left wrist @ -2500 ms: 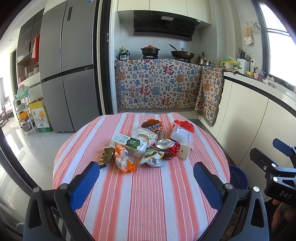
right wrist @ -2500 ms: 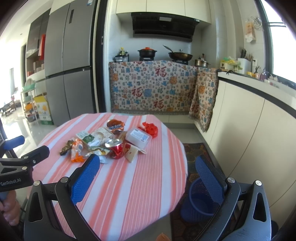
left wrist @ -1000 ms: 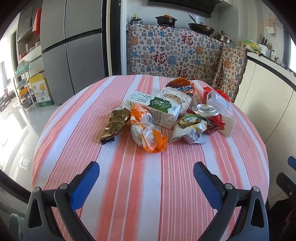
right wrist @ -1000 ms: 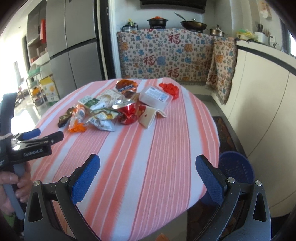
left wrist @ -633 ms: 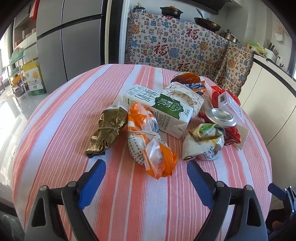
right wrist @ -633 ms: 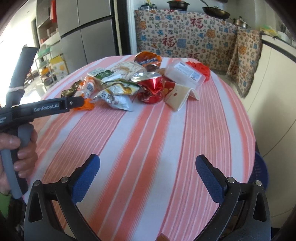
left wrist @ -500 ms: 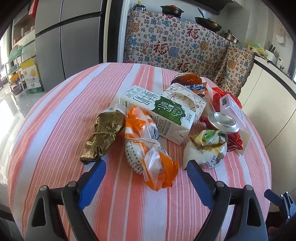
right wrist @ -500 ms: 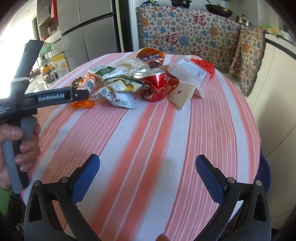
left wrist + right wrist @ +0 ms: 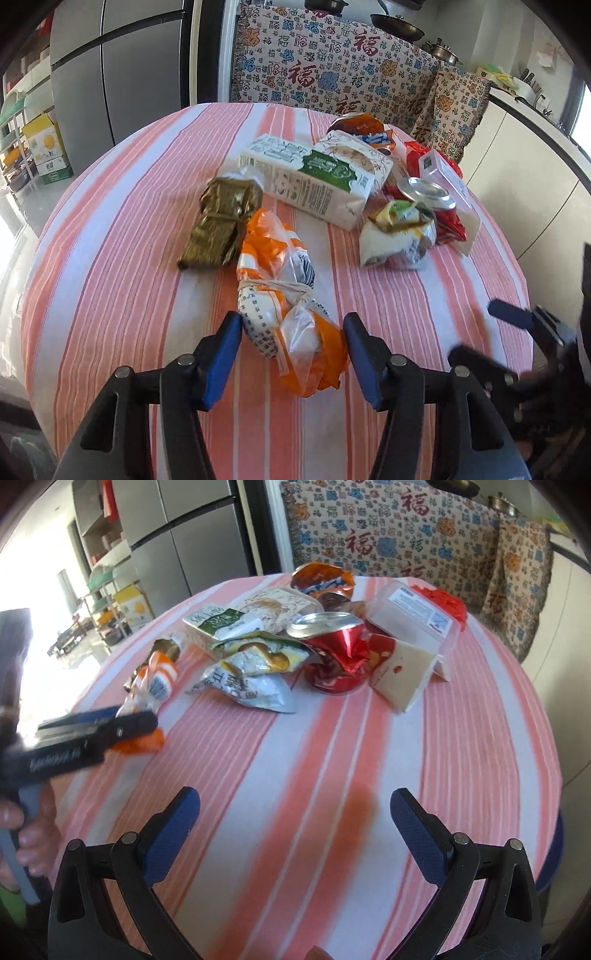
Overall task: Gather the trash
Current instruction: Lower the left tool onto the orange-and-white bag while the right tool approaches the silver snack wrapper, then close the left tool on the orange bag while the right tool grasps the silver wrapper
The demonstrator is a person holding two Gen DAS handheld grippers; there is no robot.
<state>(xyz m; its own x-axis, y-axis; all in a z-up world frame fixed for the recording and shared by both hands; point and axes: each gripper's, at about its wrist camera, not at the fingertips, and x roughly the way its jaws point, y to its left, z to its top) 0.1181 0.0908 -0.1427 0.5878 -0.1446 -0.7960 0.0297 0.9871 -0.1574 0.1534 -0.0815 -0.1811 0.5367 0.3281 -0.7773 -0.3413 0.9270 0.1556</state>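
Note:
A pile of trash lies on the round striped table. Nearest is an orange and white plastic bag tied with string. My left gripper has its fingers on both sides of the bag's near end, closing on it. Beyond lie a brown-gold wrapper, a green and white milk carton, a crumpled snack packet and a crushed red can. My right gripper is open and empty above bare cloth, short of the can and the packet.
A clear plastic box, red paper, a white card and an orange chip bag lie at the pile's far side. A fridge and a cloth-covered counter stand behind. A blue bin's rim shows under the table's right edge.
My left gripper moved forward and down onto the orange bag, and its fingers narrowed from wide open to either side of it. My right gripper moved closer to the pile.

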